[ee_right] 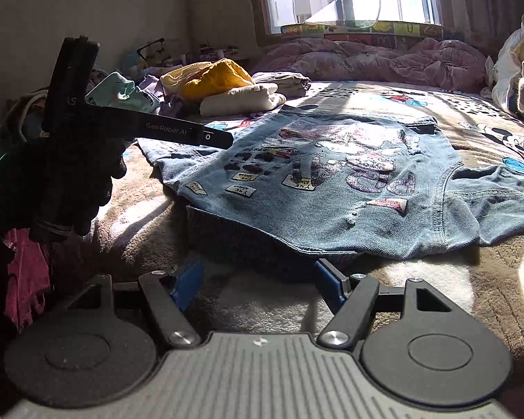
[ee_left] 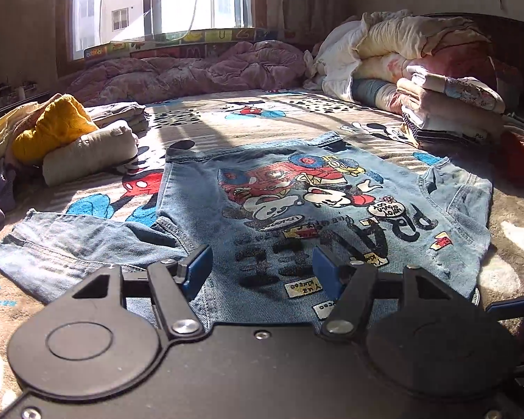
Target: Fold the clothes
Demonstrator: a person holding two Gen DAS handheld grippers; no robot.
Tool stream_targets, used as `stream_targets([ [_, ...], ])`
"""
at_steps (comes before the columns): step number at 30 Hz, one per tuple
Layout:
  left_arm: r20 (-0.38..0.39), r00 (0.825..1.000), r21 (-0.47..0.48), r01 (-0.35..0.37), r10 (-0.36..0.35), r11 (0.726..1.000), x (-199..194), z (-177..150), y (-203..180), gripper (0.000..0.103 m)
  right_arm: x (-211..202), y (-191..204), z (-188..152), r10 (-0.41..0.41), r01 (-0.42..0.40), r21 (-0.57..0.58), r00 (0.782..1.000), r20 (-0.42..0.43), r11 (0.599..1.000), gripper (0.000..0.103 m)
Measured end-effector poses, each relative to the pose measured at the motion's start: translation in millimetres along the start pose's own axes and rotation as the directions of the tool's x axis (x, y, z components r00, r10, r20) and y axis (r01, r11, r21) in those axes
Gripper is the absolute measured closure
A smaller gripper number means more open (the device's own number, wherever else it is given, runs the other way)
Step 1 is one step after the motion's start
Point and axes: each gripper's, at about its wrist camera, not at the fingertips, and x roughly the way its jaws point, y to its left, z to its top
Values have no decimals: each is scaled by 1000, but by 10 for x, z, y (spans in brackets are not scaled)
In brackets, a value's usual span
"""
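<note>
A blue denim jacket (ee_left: 297, 216) with a cartoon print lies spread flat, back up, on the bed blanket; it also shows in the right wrist view (ee_right: 332, 188). One sleeve (ee_left: 70, 244) lies out to the left, the other (ee_left: 464, 192) to the right. My left gripper (ee_left: 262, 265) is open and empty, hovering over the jacket's near hem. My right gripper (ee_right: 258, 279) is open and empty, just short of the jacket's near hem edge (ee_right: 262, 241). The left gripper's body (ee_right: 87, 129), held in a dark-gloved hand, shows in the right wrist view.
A cartoon-print blanket (ee_left: 227, 122) covers the bed. Loose clothes, yellow (ee_left: 52, 129) and cream (ee_left: 87, 153), lie at the left. A folded stack (ee_left: 450, 108) and rolled quilts (ee_left: 401, 45) sit at the right. A pink quilt (ee_left: 192, 73) lies under the window.
</note>
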Motion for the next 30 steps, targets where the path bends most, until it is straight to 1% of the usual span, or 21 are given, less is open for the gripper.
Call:
stream_targets([
  [1,-7,1000,37,12,-12,999,-32,-57,-131,40,-49,-62,-2,-12,11,30,1000,12,999,33],
  [2,-9,1000,50,16,-16,999,-70,-96,-207,41,-99,-127,-4,-24,22,63,999,25,998,33],
  [4,-6,1000,50,15,-15,999,-148,-148,-297,42,-193,-279,-12,-53,46,143,998,47,989,33],
  [6,20,1000,13,0,0,1000,-260,-157,-313,43,-282,-434,-38,-82,67,220,995,60,973,33],
  [8,59,998,9,-1,1,1000,-366,-149,-356,44,-356,-574,-75,-110,84,292,991,73,953,33],
  [10,93,995,32,34,-37,999,-438,-143,-459,47,-397,-709,-109,-135,96,364,987,84,927,33],
  [11,94,992,74,78,-85,994,-447,-146,-559,47,-402,-773,-123,-144,98,396,986,87,913,33],
  [13,90,983,176,142,-159,974,-435,-186,-781,55,-405,-838,-148,-161,109,436,983,85,893,34],
  [14,85,976,230,177,-201,957,-415,-216,-881,61,-401,-844,-148,-164,111,442,983,83,890,36],
  [15,73,973,264,192,-218,945,-369,-243,-947,69,-396,-848,-146,-166,112,446,983,83,888,37],
  [16,59,973,288,197,-222,937,-312,-268,-1000,75,-392,-839,-135,-162,108,446,983,84,888,37],
  [17,23,981,275,178,-192,945,-185,-287,-1017,84,-397,-822,-121,-157,104,441,984,87,891,37],
  [20,-23,996,193,88,-85,977,143,-351,-862,85,-390,-719,-80,-147,103,390,985,85,915,38],
  [21,-27,997,157,80,-77,984,182,-349,-795,85,-387,-675,-67,-147,107,365,986,83,925,38],
  [23,-26,996,76,82,-80,994,164,-305,-651,85,-377,-583,-42,-148,117,311,986,78,943,43],
  [24,-24,997,60,73,-71,996,120,-275,-618,85,-356,-522,-33,-155,129,265,985,79,955,48],
  [25,-20,998,63,59,-58,996,52,-241,-599,85,-324,-455,-26,-152,132,215,985,83,968,56],
  [27,17,999,83,50,-52,995,-175,-188,-573,85,-254,-320,-14,-142,131,116,986,90,985,69],
  [28,28,998,89,53,-56,995,-255,-180,-568,85,-200,-250,-15,-113,107,71,989,95,992,74],
  [29,27,998,89,62,-65,994,-324,-193,-570,85,-145,-180,-15,-85,83,26,991,99,996,76],
  [30,18,997,87,70,-72,994,-350,-222,-574,85,-87,-112,-17,-56,58,-16,993,101,998,81],
])
